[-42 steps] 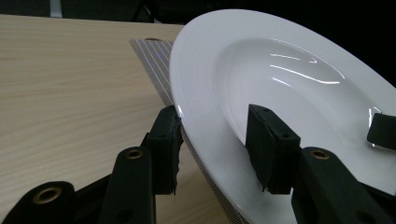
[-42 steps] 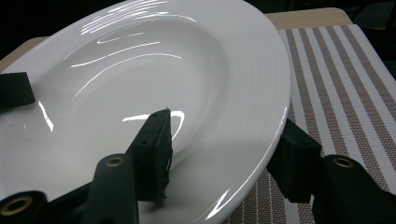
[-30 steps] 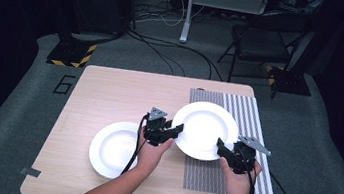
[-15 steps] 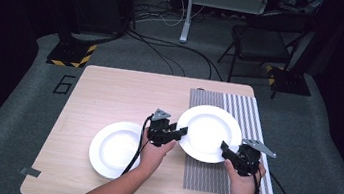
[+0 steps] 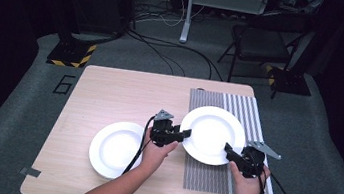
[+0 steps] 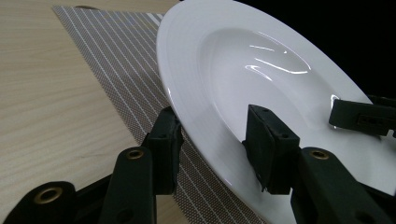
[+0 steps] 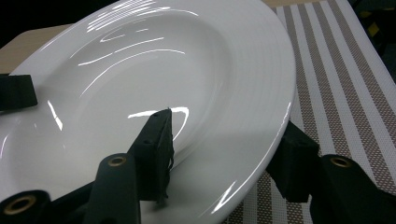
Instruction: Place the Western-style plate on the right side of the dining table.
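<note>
Plate [image 5: 212, 134] carried slightly rightward over striped mat [image 5: 244, 108] — face-up | left gripper [image 5: 181, 135] and right gripper [image 5: 229, 150] clamp opposite rims | second plate [image 5: 115, 148] well apart — bare table [image 5: 110, 94] behind

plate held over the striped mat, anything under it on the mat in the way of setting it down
Nothing visible does. The plate, gripped at its rim by both hand-held grippers, hangs over the striped mat, whose visible parts are bare; the other plate sits apart on the wood.

Light wooden rectangular desk [image 5: 110, 94] at frame centre. Striped woven placemat [image 5: 210, 177] on its right part. Large white round ceramic plate [image 5: 213, 132] right of centre, over the placemat's left edge, between left hand-held gripper [image 5: 181, 135] and right hand-held gripper [image 5: 230, 150]. Second white round ceramic plate [image 5: 115, 149] lower left, flat on desk.
</note>
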A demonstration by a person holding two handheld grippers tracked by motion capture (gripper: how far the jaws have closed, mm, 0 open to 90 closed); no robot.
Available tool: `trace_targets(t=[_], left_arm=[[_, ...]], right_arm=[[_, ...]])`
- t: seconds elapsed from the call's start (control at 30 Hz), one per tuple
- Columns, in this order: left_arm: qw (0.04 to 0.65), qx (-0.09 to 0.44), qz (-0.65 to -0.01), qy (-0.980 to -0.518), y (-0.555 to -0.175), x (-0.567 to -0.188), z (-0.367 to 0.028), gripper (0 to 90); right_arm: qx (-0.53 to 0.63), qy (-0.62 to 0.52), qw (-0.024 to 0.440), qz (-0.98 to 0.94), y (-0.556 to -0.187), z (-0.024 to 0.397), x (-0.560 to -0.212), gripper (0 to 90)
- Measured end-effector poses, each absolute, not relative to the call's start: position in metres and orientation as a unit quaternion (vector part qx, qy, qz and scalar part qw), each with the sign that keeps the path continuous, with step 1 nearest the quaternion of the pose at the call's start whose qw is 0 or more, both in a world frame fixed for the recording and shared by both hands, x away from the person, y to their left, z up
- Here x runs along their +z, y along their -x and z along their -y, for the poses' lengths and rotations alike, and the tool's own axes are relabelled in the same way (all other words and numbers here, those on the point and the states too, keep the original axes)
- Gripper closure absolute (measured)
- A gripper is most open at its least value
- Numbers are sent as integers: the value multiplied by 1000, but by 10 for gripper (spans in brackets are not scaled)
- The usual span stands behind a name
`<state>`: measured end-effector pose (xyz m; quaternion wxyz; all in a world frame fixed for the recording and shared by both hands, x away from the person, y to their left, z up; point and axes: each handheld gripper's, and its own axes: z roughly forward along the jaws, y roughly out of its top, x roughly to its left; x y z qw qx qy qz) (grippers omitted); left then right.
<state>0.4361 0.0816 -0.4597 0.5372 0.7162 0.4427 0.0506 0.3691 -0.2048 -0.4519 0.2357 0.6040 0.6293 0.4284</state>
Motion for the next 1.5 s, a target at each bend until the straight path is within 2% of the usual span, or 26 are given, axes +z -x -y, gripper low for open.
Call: trace_targets(t=[0.23,1.5], left_arm=[[533,45,-440,-721,-437,-464,-76,564],[520,34,-429,-738,-446,-483,-56,563]], right_arm=[[433,-610,226,-624,-366,212,-457,463],[416,-620,235,-623,-362,229,-474,471]])
